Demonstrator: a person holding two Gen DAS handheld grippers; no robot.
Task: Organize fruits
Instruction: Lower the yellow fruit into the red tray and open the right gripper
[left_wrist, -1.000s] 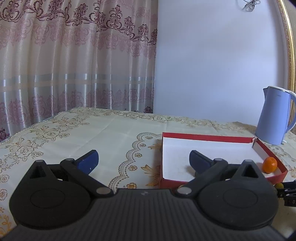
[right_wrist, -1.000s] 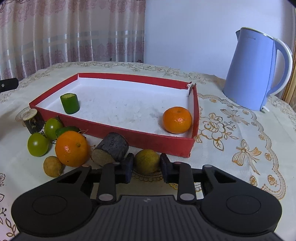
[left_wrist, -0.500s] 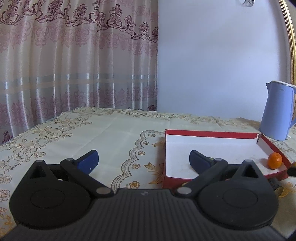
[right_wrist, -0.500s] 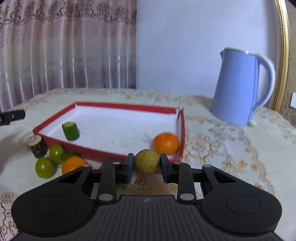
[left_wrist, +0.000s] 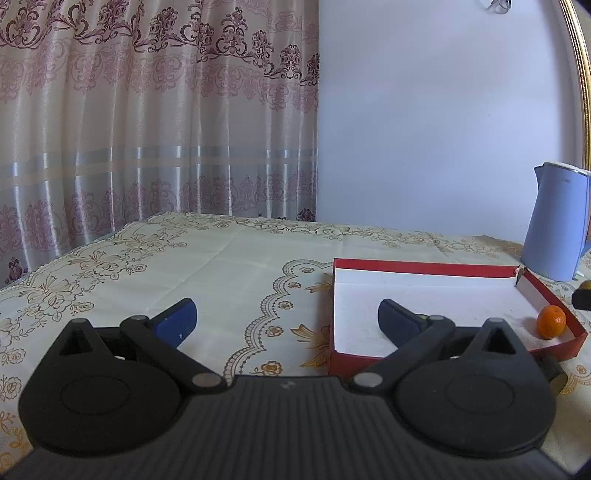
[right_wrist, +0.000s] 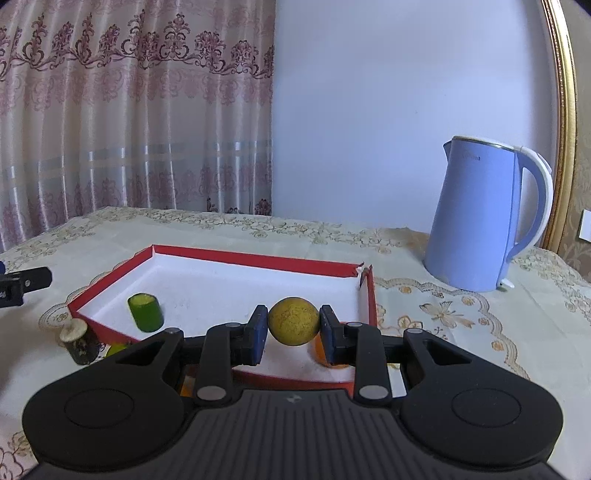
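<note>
1. Patterned pink curtain and plain pale wall behind; table (right_wrist: 443, 332) under a cream cloth with gold floral print. Blue kettle (right_wrist: 484, 218) stands at the far right, well clear of the work.

2. Red tray (right_wrist: 258, 258) with white floor sits mid-table, shallow walls, one far corner torn open. Looks like light card, so likely to slide if bumped. Best approached from above, not across the rim.

3. Inside the tray: an orange (left_wrist: 551, 321) near the right wall and a green cylinder piece (right_wrist: 145, 312) upright near the left wall. Outside, just beside the left front corner, a bark-covered wood stub (right_wrist: 79, 341); a green fruit (right_wrist: 116, 349) peeks out behind the gripper body.

4. Left gripper (left_wrist: 286, 319) hovers over bare cloth left of the tray, jaws wide apart, nothing between them.

5. Right gripper (right_wrist: 293, 328) has its jaws clamped on the yellow-green fruit (right_wrist: 293, 321), held off the table above the tray's near edge.

6. The fruit itself: small, round, dull yellow-green, finely speckled skin, no stem showing. Judged light and firm, rind a bit waxy — a sphere pinched at two points can roll or squirt out. Hold looks right: pads on opposite sides at the widest part. Moderate squeeze only; harder pressure could bruise it.

7. Judged next need — lower it onto open white floor, clear of the orange.
</note>
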